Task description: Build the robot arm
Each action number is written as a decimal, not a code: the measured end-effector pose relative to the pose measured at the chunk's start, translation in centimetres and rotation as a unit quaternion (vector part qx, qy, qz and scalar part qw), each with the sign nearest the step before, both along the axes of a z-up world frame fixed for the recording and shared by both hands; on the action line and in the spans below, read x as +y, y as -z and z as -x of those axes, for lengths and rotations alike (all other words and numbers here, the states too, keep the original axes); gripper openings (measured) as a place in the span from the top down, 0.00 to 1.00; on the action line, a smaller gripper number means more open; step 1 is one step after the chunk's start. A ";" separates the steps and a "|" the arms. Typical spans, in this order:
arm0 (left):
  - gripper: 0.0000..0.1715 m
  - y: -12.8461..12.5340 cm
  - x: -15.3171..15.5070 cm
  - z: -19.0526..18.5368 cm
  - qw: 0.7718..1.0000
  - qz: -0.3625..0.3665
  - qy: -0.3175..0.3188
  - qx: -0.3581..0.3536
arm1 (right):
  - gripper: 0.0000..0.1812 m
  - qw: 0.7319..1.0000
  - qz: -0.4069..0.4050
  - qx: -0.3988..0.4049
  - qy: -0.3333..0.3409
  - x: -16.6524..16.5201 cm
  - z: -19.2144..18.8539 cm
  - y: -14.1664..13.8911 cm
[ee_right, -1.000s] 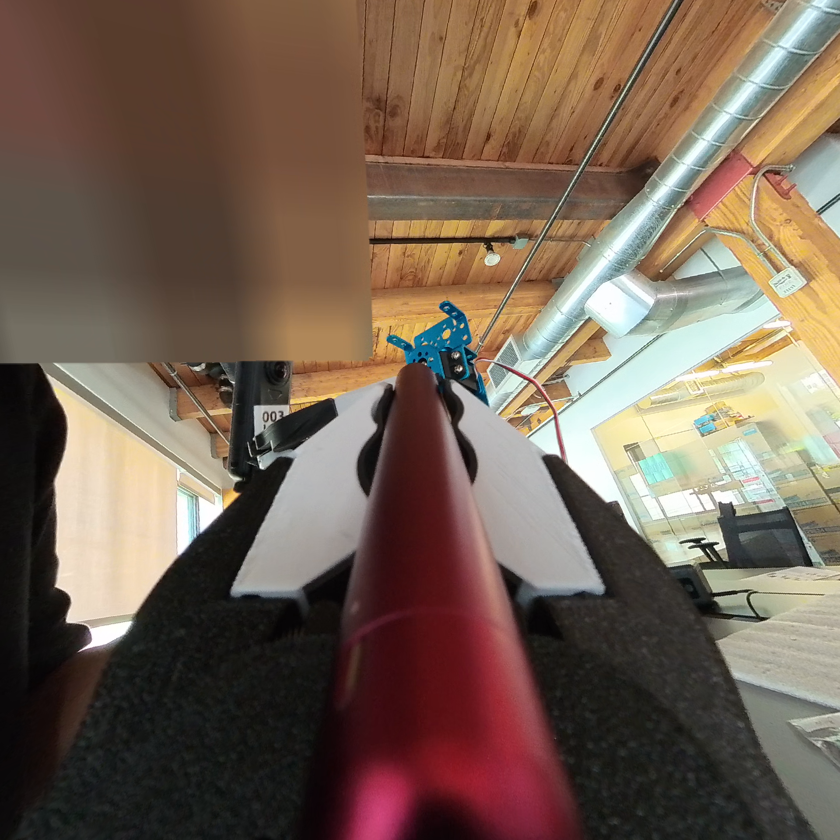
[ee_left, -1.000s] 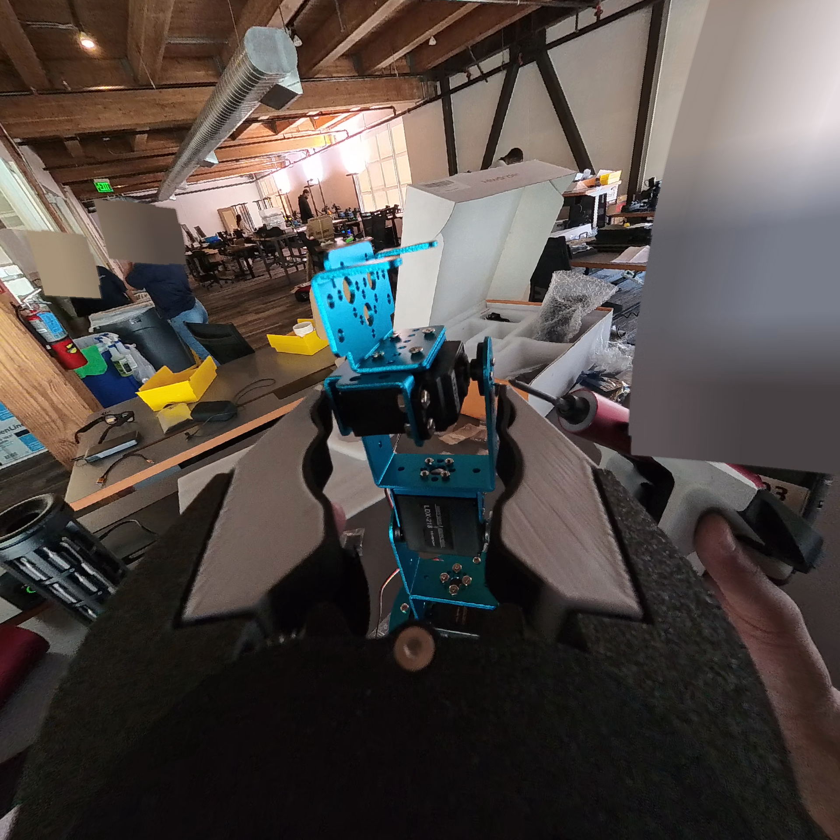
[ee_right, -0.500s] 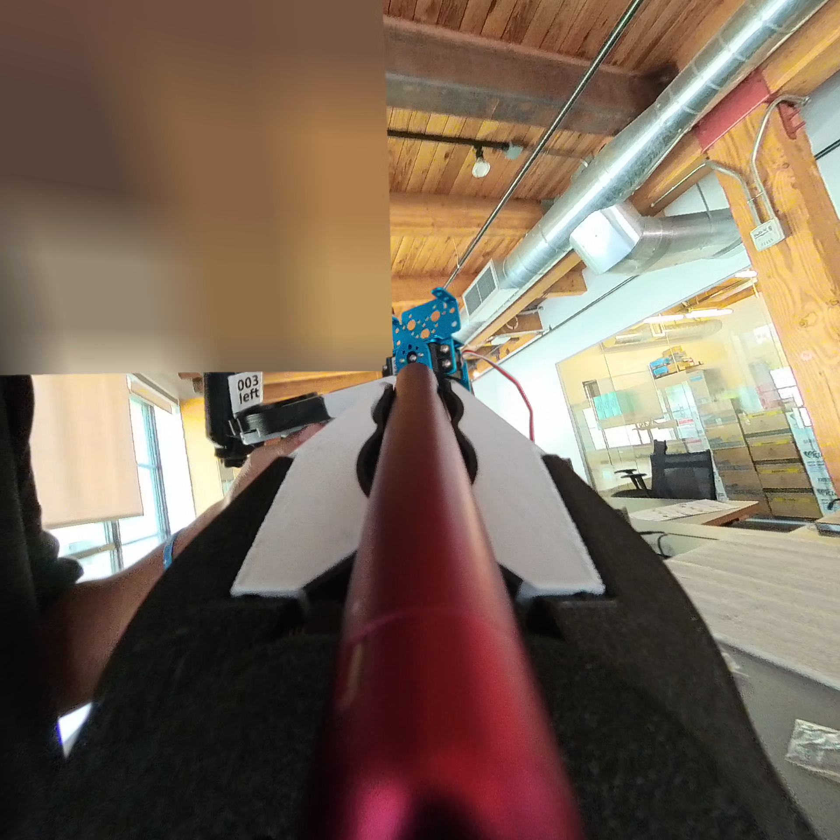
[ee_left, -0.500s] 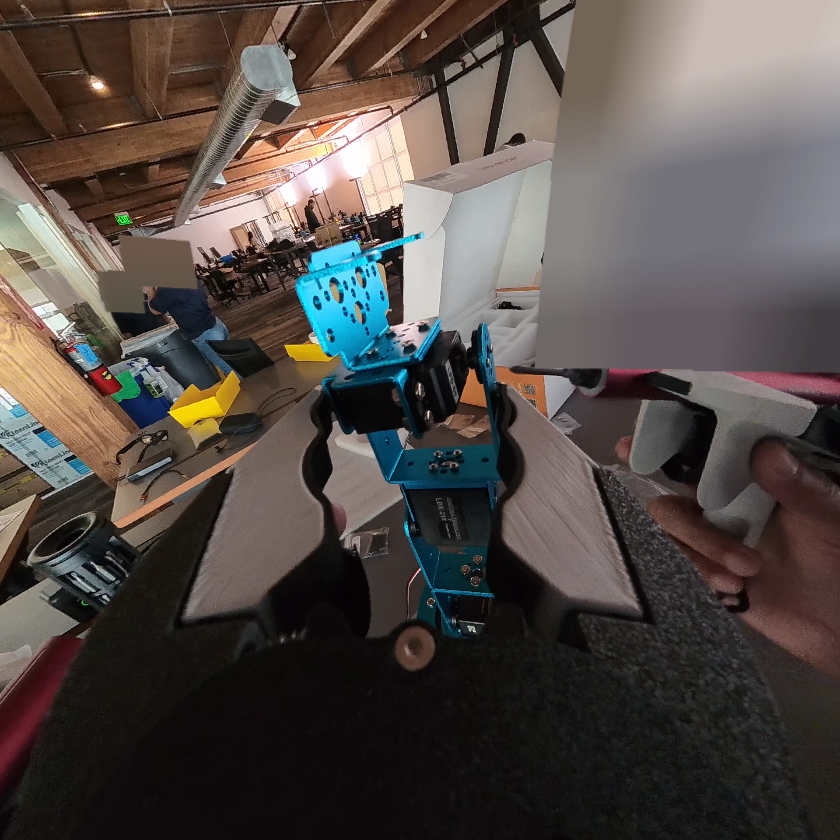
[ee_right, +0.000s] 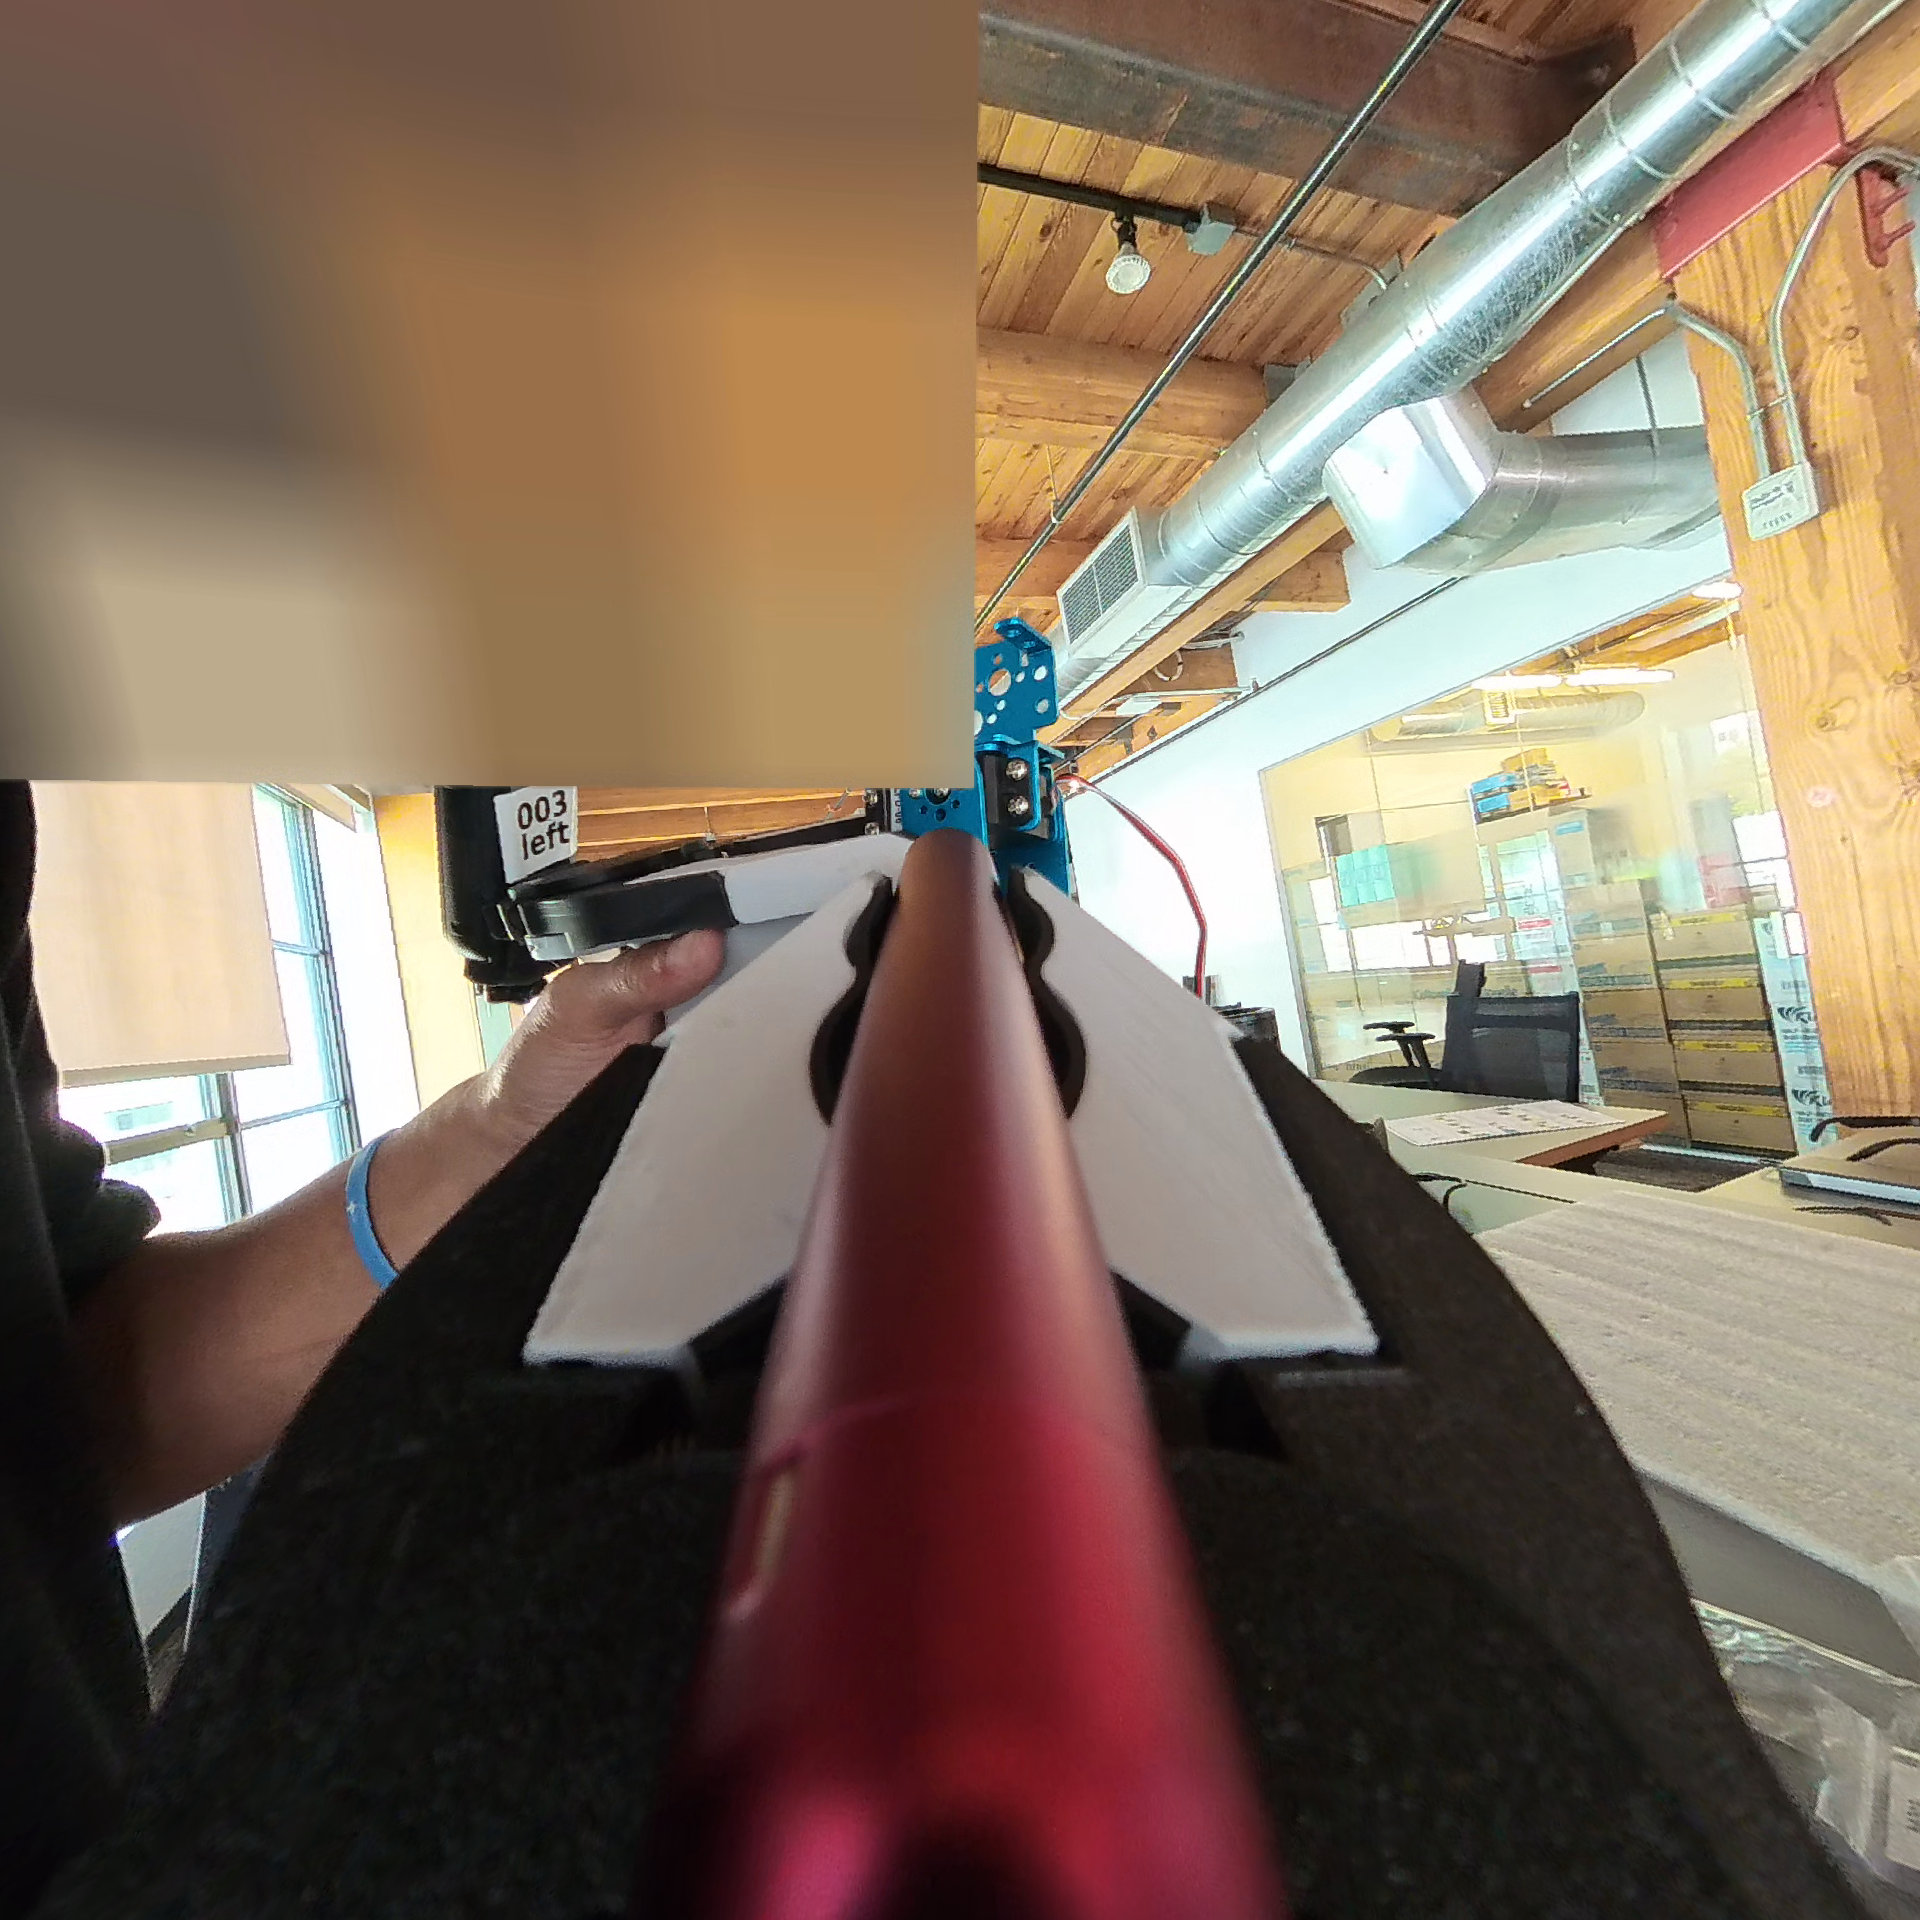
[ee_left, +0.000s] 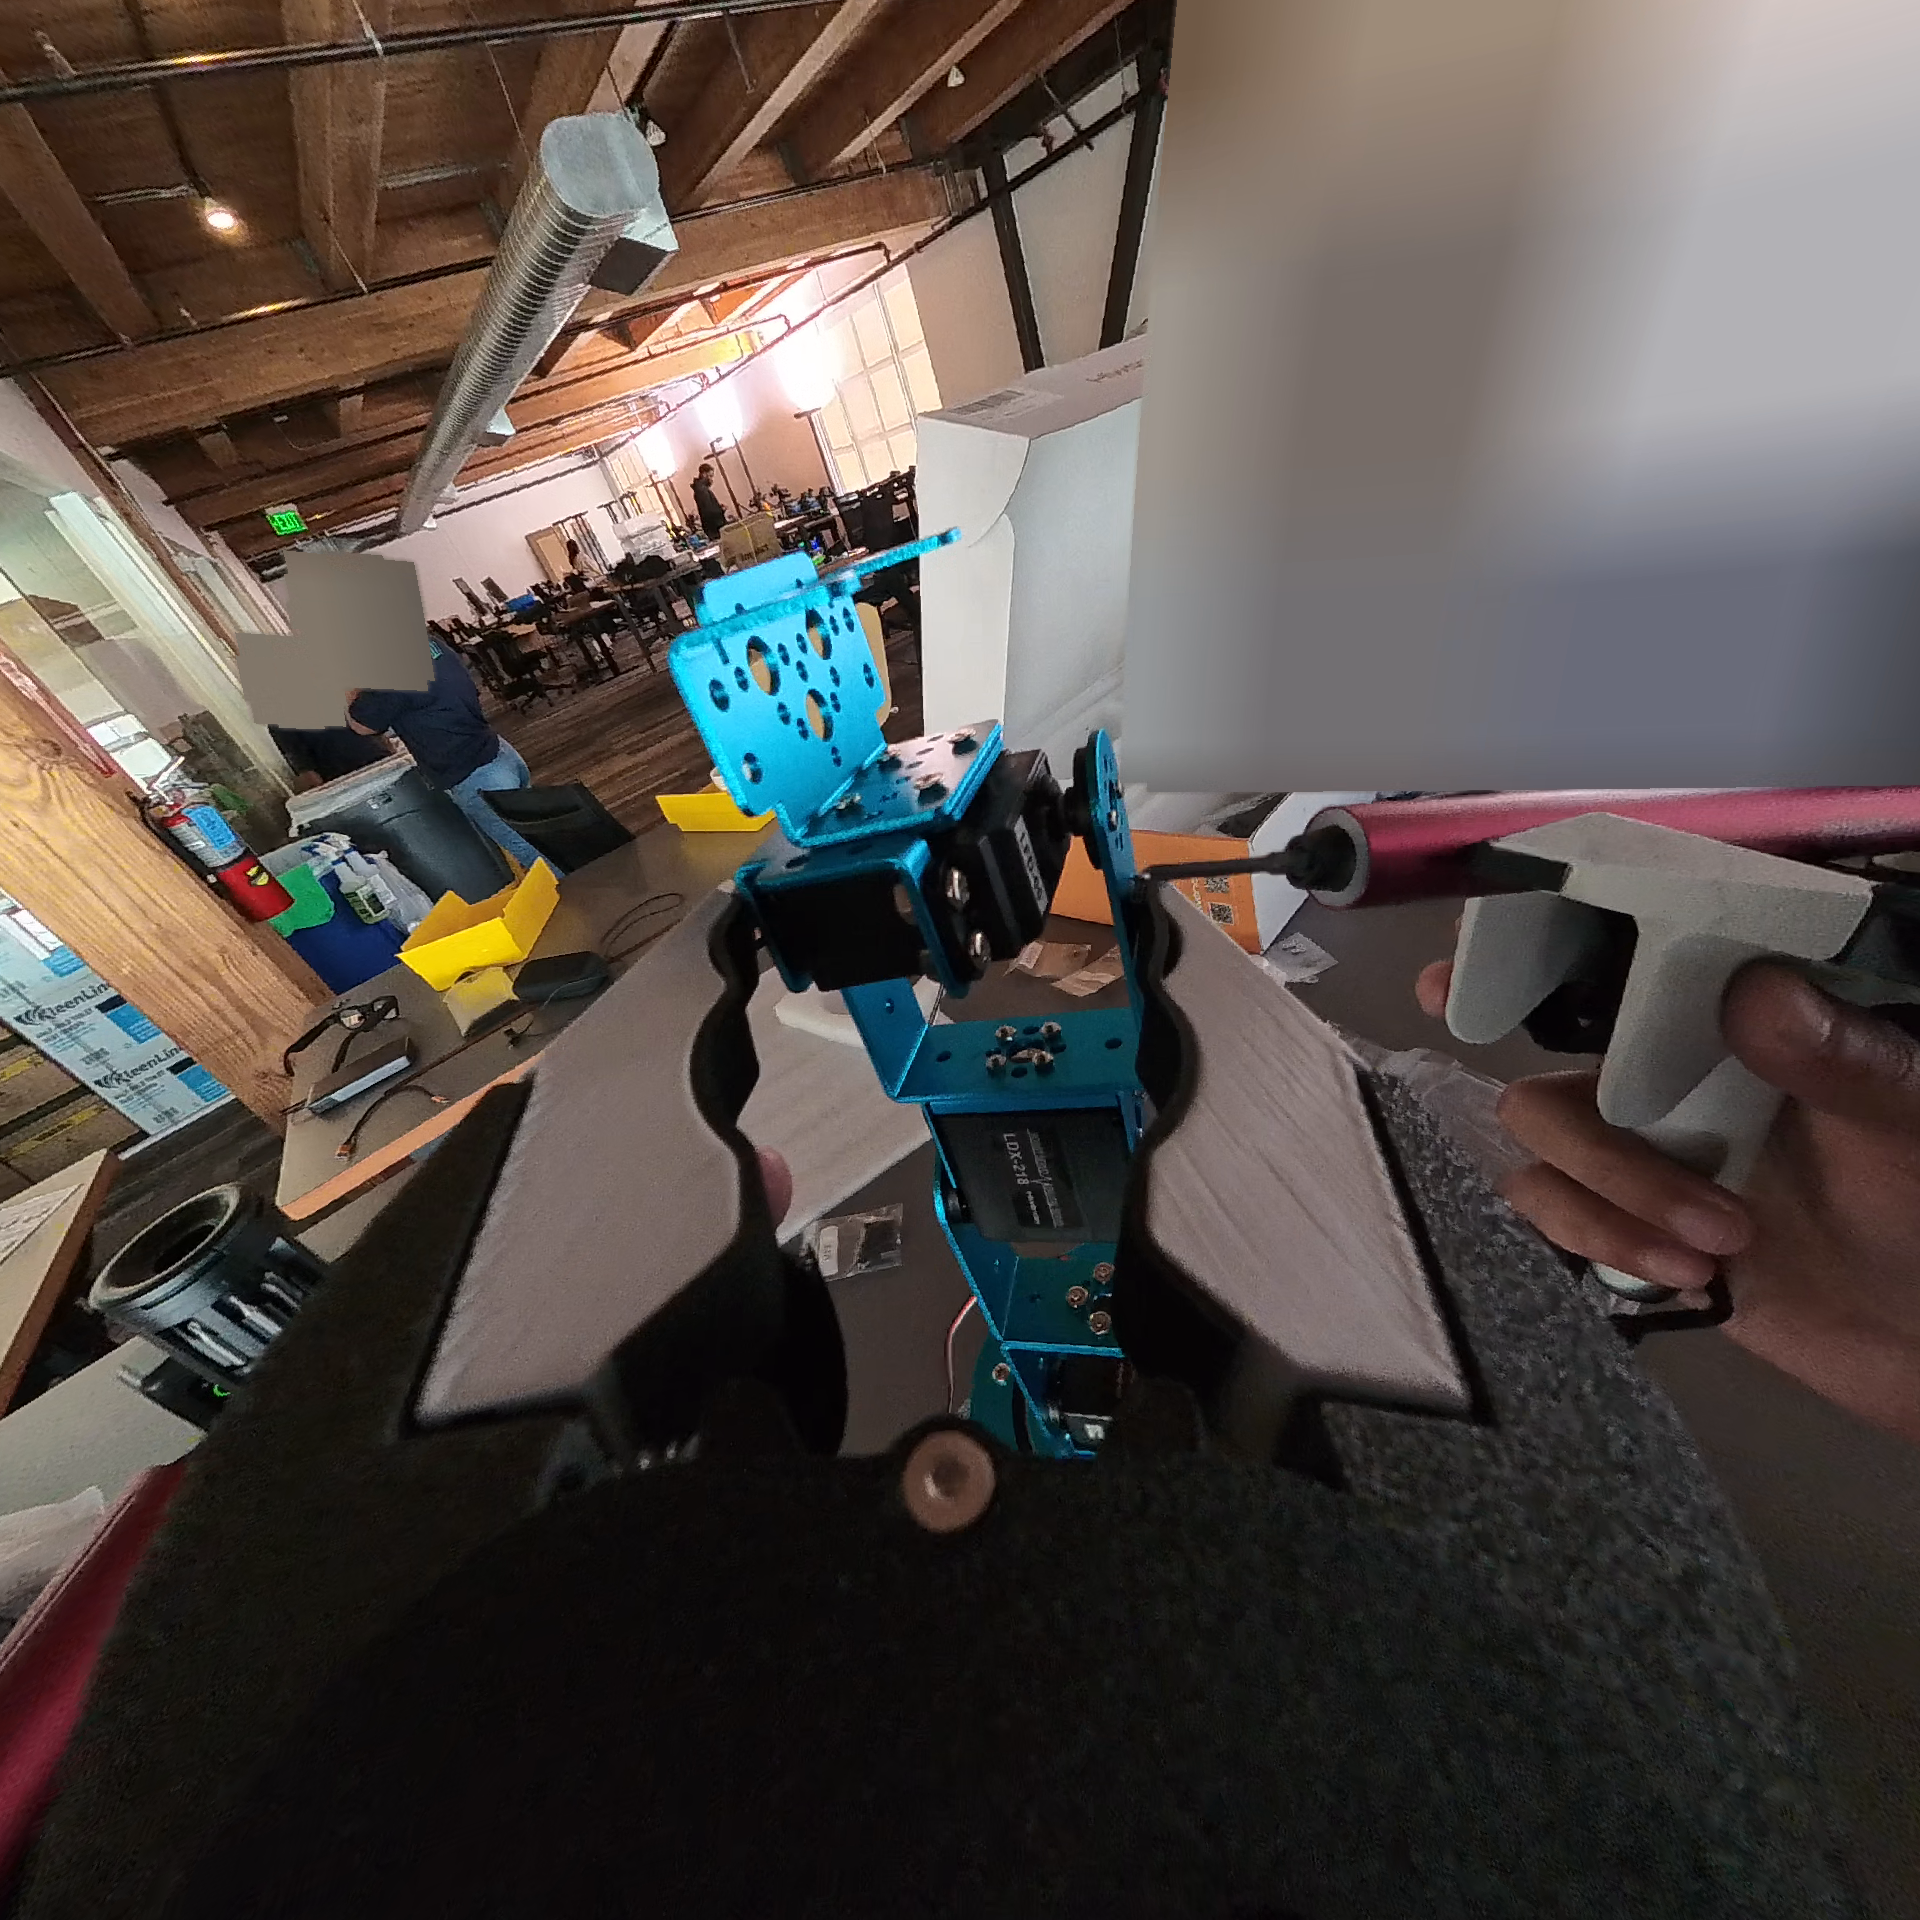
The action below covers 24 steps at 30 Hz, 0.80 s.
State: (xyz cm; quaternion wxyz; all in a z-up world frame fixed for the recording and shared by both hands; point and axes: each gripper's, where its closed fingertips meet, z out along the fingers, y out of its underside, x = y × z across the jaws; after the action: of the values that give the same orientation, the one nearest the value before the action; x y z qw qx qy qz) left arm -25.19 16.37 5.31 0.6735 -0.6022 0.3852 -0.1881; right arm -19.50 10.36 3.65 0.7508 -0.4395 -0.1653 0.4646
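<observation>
Holding a blue servo bracket assembly [ee_left: 914, 935] up off the table [ee_left: 665, 904], the left gripper [ee_left: 940, 935] has its two fingers closed in on it. The left finger presses the black servo body and the right finger lies against the upright blue side plate. The assembly stands roughly upright between them. Its perforated blue plate tilts up at the far end, and its lower servo and a red wire hang down near the gripper's base.

The right gripper [ee_right: 945, 873] is clamped tight around a red screwdriver [ee_right: 935, 1299], whose barrel runs straight out along the fingers. Seen from the left wrist view, the screwdriver comes in level from the right. Its thin black bit meets the outer face of that side plate, just above the left gripper's right fingertip. Whether the bit sits in a screw head is too small to tell. From the right wrist view the tool's tip hides the contact point, with the blue assembly just beyond it. A bare hand [ee_left: 1766, 1195] wraps the right gripper's pale handle at the near right, and another hand [ee_right: 613, 987] grips the left gripper's handle.

Farther off on the table lie yellow bins [ee_left: 478, 935], a pair of glasses [ee_left: 353, 1013] and small clear bags. An open white box [ee_left: 997, 540] stands behind the assembly. A fire extinguisher [ee_left: 208, 842] hangs by the wooden post at the far left.
</observation>
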 end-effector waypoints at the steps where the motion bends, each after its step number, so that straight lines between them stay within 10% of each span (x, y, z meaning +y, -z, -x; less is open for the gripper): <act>1: 0.57 0.0 0.0 0.0 1.000 -0.001 0.001 0.002 | 0.88 1.000 0.000 0.000 0.000 0.0 0.0 0.0; 24: 0.56 0.1 0.0 0.1 1.000 -0.016 -0.003 0.014 | 0.88 0.999 0.010 -0.030 0.007 -0.1 -0.1 0.0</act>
State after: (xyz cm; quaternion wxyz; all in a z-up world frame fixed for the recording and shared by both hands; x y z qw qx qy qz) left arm -25.31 16.41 5.24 0.6780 -0.5951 0.3957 -0.1720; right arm -19.41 10.27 3.69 0.7440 -0.4620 -0.1802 0.4479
